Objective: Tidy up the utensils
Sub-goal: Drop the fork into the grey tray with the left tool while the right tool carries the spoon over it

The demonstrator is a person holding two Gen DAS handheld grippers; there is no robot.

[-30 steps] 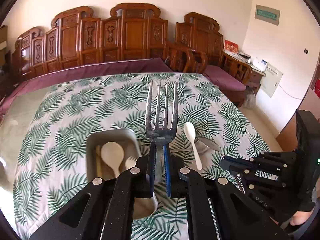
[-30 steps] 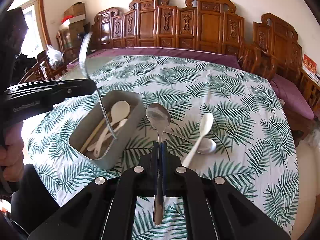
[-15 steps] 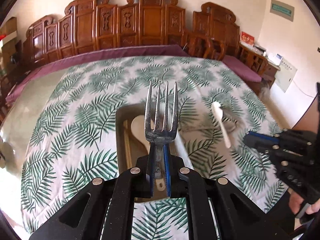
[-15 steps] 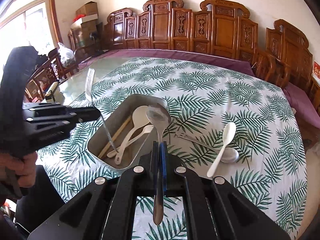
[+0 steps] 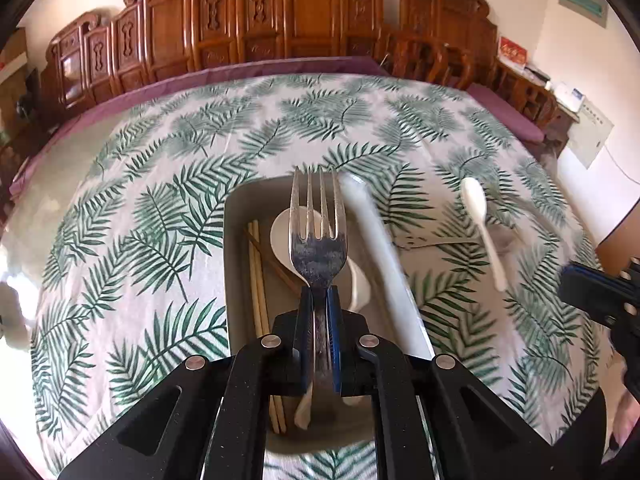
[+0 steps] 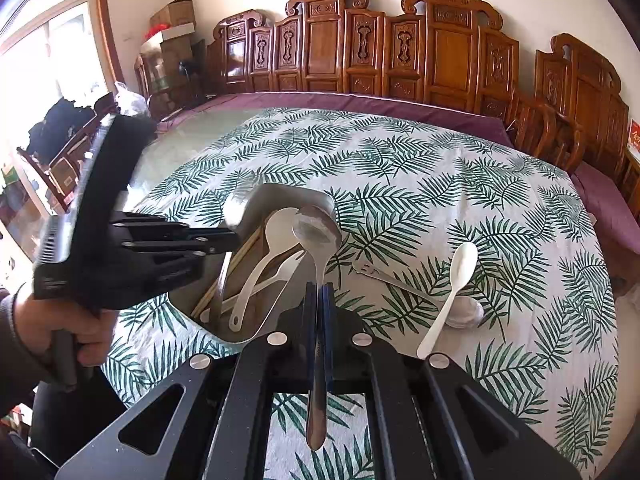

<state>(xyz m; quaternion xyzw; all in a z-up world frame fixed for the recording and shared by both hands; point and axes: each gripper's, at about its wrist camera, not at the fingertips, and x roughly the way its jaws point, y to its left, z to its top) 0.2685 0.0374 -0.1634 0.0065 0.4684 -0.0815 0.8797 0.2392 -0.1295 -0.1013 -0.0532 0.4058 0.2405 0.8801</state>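
Observation:
My left gripper (image 5: 319, 296) is shut on a metal fork (image 5: 318, 236), tines up, held right over the grey metal tray (image 5: 236, 264). The tray holds white spoons (image 5: 282, 236) and wooden chopsticks (image 5: 256, 280). My right gripper (image 6: 319, 292) is shut on a metal spoon (image 6: 316, 232), bowl up, by the tray's (image 6: 276, 196) near right edge. The left gripper (image 6: 216, 240) shows there over the tray, its fork (image 6: 218, 296) reaching down into it. A white spoon (image 6: 452, 284) and a metal spoon (image 6: 464, 310) lie on the leaf-print cloth to the right.
The round table carries a leaf-print cloth (image 6: 440, 184) over a purple cover. Carved wooden chairs (image 6: 452, 52) line the far side. The right gripper's body (image 5: 600, 300) shows at the right edge of the left wrist view.
My left gripper has moved with the fork from beside the tray to directly above it and lower. My right gripper with the spoon has moved closer to the tray.

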